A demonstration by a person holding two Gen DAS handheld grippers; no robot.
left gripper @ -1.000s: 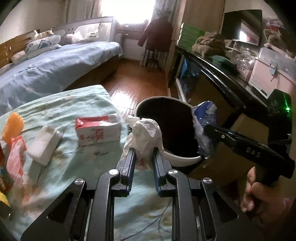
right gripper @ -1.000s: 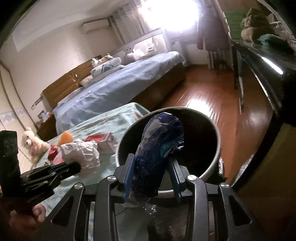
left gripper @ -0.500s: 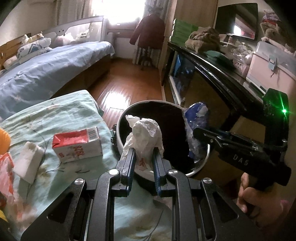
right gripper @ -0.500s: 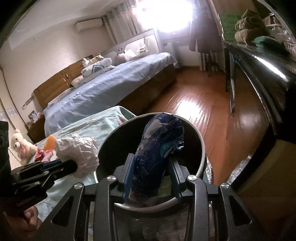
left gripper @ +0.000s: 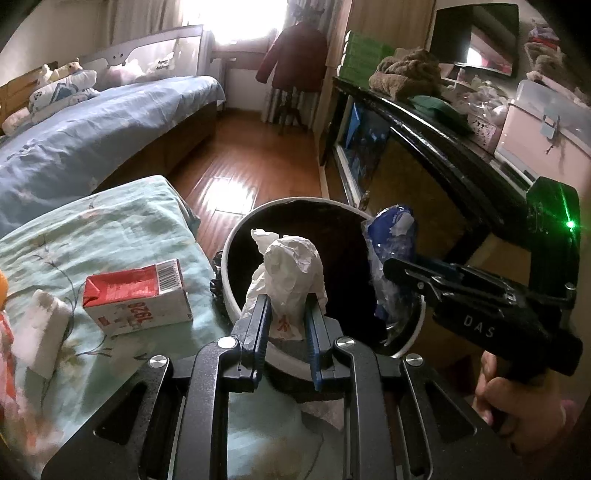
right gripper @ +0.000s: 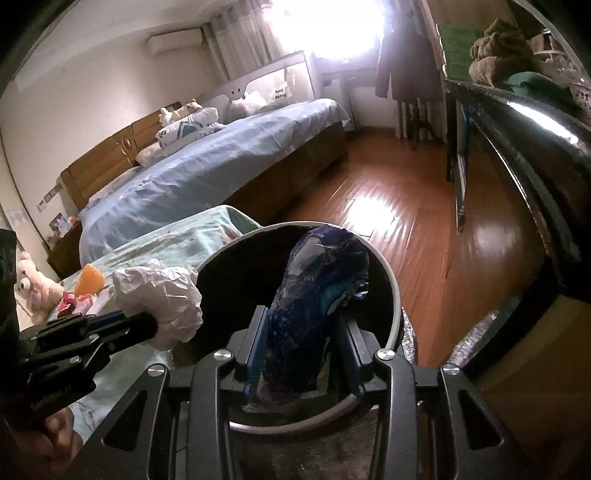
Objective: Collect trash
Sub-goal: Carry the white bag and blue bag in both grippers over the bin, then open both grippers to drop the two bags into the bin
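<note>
i have both over the bin [left gripper: 236,254] mouth so the trash drops inside: left tool [left gripper: 286,325] clenched on the crumpled white paper [left gripper: 291,269], right tool [right gripper: 304,347] gripping the blue wrapper [right gripper: 317,295].

A blue-sheeted bed [left gripper: 85,140] with stuffed toys [right gripper: 181,110] at its head; a dark red coat [left gripper: 295,55] hangs by the window [left gripper: 240,18]

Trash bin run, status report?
Left gripper clamps crumpled white paper; right gripper holds blue plastic wrapper. Both over round black bin. Nothing blocking.
</note>
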